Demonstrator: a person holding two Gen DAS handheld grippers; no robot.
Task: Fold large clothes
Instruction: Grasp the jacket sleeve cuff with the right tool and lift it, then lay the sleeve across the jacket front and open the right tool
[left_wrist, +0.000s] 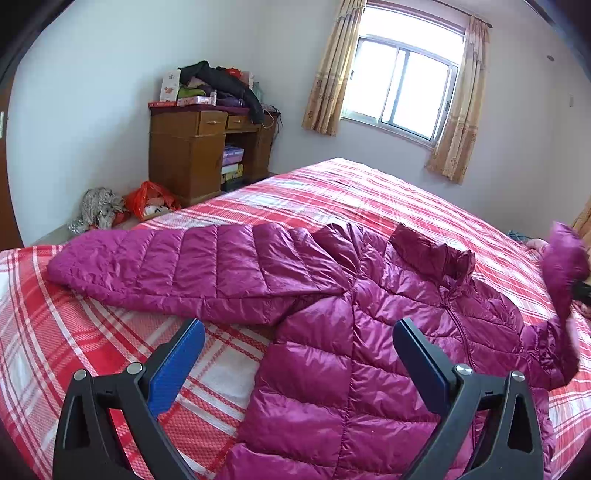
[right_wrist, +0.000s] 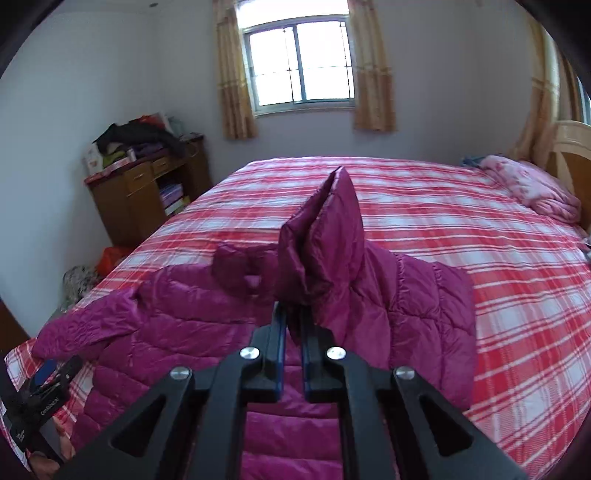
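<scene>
Left gripper (left_wrist: 298, 328): jaws spread wide, blue pads (left_wrist: 177, 369) facing each other, nothing between them. It hangs above the lower left part of the jacket (left_wrist: 332, 369), one finger over bare bedspread, the other over quilted fabric.

Right gripper (right_wrist: 292, 317): jaws nearly together, pinching a fold of the jacket's right sleeve (right_wrist: 325, 236). The sleeve stands up from the gripper in a tall peak, lifted clear of the bed (right_wrist: 480, 258); its cuff end points toward the window (right_wrist: 299, 62).

Jacket: magenta quilted puffer, lying front up on the red-and-white plaid bedspread, zip closed, collar (left_wrist: 432, 254) toward the far side. Left sleeve (left_wrist: 166, 266) lies flat, stretched sideways toward the bed's edge.

Beyond the jacket: open plaid bedspread. A pink blanket (right_wrist: 532, 188) is bunched by the wooden headboard (right_wrist: 569, 155).

On the floor past the bed's left edge: a red plastic bag (left_wrist: 151, 201) and a grey cloth heap (left_wrist: 99, 210).

Far wall: wooden desk (left_wrist: 199, 155) piled with dark clothes and boxes; window flanked by tan curtains (left_wrist: 328, 74).
</scene>
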